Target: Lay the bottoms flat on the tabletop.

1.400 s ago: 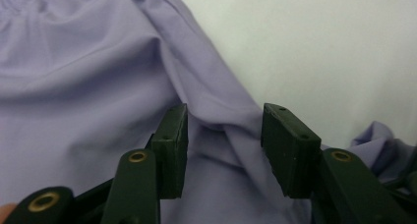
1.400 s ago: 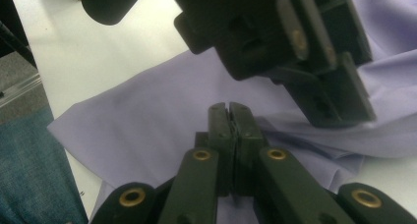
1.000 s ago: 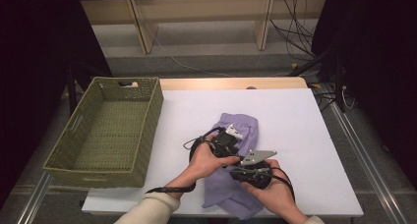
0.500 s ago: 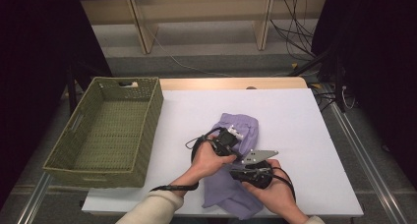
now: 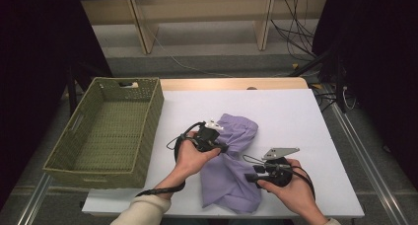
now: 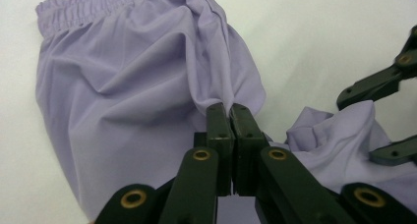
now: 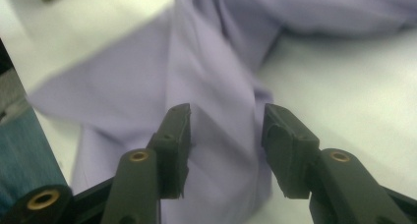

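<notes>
Where the lilac shorts (image 5: 231,161) lie crumpled at the middle of the white surface (image 5: 296,116), a fold of the cloth is pinched between the closed jaws of the left tool (image 6: 229,117), with the elastic waistband (image 6: 74,5) spread beyond its tips. Right tool (image 7: 225,117): jaws apart, having just been opening, cloth lying under the gap and not pressed by either pad; seen beside the garment's near end in the high view (image 5: 252,176). Woven green basket (image 5: 106,131): well apart, to the left of the left tool, at the surface's edge.
</notes>
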Demonstrator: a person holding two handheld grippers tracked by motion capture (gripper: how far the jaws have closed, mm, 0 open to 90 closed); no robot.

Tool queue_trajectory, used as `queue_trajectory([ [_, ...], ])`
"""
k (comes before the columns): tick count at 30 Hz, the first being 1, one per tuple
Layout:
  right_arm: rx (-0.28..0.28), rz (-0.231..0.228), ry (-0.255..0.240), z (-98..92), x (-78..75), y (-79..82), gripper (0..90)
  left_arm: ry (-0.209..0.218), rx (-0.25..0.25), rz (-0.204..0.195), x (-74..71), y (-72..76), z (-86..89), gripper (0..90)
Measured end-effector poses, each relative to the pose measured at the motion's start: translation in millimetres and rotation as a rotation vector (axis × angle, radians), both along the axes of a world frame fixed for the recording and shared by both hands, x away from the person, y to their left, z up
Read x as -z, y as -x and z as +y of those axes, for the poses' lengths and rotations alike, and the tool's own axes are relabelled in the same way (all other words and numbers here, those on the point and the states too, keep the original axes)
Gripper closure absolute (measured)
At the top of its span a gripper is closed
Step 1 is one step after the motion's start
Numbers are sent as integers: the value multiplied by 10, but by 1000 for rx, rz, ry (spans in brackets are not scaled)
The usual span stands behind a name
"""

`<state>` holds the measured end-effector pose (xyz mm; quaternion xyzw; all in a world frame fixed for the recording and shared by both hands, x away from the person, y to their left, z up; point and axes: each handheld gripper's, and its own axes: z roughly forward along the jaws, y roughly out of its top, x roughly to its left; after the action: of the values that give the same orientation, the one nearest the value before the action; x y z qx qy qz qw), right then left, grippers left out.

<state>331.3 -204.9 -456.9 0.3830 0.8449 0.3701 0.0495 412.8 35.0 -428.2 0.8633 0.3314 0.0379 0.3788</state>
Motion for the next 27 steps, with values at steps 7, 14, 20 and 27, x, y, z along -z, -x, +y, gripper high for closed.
queue_trajectory([
  [7,-131,88,43,127,-28,99,899,17,-15,-10,37,1,-45,869],
  [14,-12,155,52,-74,-82,218,900,20,14,-44,20,73,-30,614],
  [20,-19,220,46,-174,-7,407,883,-38,-16,-86,-9,222,270,537],
  [27,1,173,33,-170,-63,453,749,-164,-17,23,263,496,599,521],
])
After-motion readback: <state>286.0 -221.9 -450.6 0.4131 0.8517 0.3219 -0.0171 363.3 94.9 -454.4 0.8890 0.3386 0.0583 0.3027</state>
